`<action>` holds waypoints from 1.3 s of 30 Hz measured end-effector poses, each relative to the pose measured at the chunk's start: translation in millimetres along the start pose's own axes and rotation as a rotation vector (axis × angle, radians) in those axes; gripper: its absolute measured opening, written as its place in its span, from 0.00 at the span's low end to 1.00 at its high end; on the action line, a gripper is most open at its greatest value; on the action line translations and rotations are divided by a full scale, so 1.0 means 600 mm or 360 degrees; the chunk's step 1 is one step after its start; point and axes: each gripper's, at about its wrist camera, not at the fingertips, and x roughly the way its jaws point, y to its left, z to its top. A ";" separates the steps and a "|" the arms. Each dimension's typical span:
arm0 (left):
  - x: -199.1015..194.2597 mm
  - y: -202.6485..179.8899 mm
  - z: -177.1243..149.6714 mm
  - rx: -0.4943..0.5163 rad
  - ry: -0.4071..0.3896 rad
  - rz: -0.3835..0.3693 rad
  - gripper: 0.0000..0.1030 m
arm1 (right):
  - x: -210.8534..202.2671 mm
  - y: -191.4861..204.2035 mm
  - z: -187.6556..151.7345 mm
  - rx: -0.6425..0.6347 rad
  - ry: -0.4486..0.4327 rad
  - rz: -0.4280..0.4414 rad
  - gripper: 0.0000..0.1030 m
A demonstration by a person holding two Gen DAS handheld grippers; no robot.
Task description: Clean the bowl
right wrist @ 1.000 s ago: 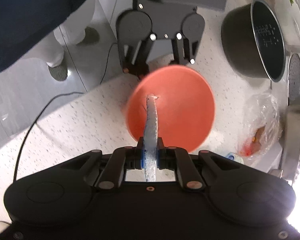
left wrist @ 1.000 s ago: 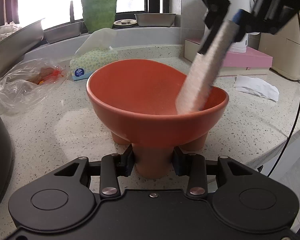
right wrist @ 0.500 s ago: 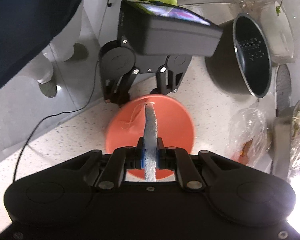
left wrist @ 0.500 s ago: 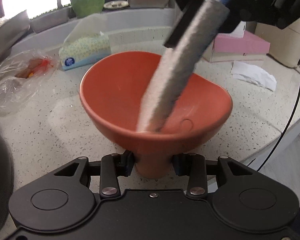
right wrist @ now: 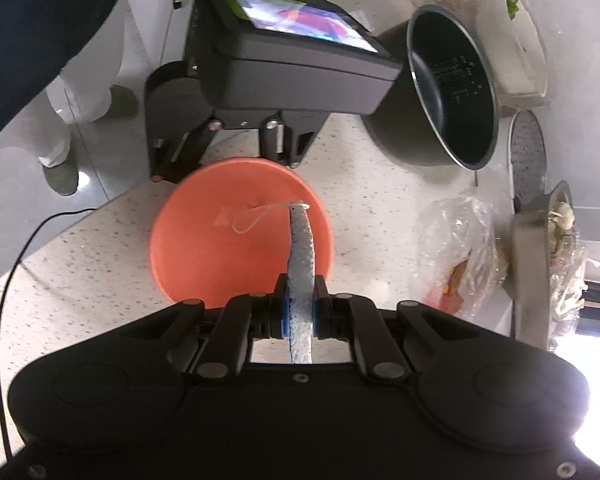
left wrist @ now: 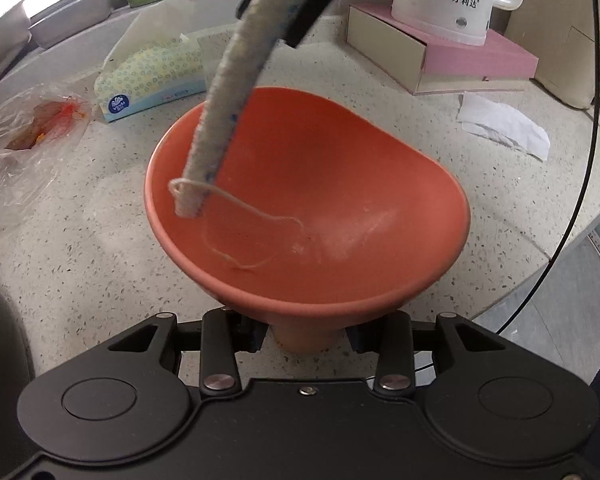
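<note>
- Speckled worktop (left wrist: 80, 248) carries the bowl (left wrist: 340, 184); a tissue box (left wrist: 152, 76) lies behind the bowl to its left, a crumpled bag (left wrist: 20, 148) further left, and a pink box (left wrist: 460, 60) behind to its right.
- Left tool (left wrist: 306, 334) is clenched on the bowl's foot, tipping the mouth up and towards the camera.
- Right tool (right wrist: 300, 316) grasps a cloth strip (left wrist: 228, 92), clamped at its upper end.
- I judge the bowl stiff, smooth, likely breakable; the foot gives a firm hold.
- Strip looks soft and bends; its long axis slants down into the bowl's left wall, a loose thread (left wrist: 256, 212) trailing across the inside.
</note>
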 end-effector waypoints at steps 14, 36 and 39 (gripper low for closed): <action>0.001 -0.002 0.005 0.0007 0.0034 0.0001 0.37 | -0.017 0.071 -0.038 -0.0014 0.0046 0.0100 0.11; -0.001 -0.008 -0.001 -0.0002 0.0025 0.0020 0.37 | -0.007 0.018 -0.009 0.0069 -0.0068 -0.0061 0.11; -0.001 -0.009 -0.001 0.0007 0.0025 0.0021 0.37 | -0.017 0.018 -0.018 0.0106 -0.0054 -0.0063 0.11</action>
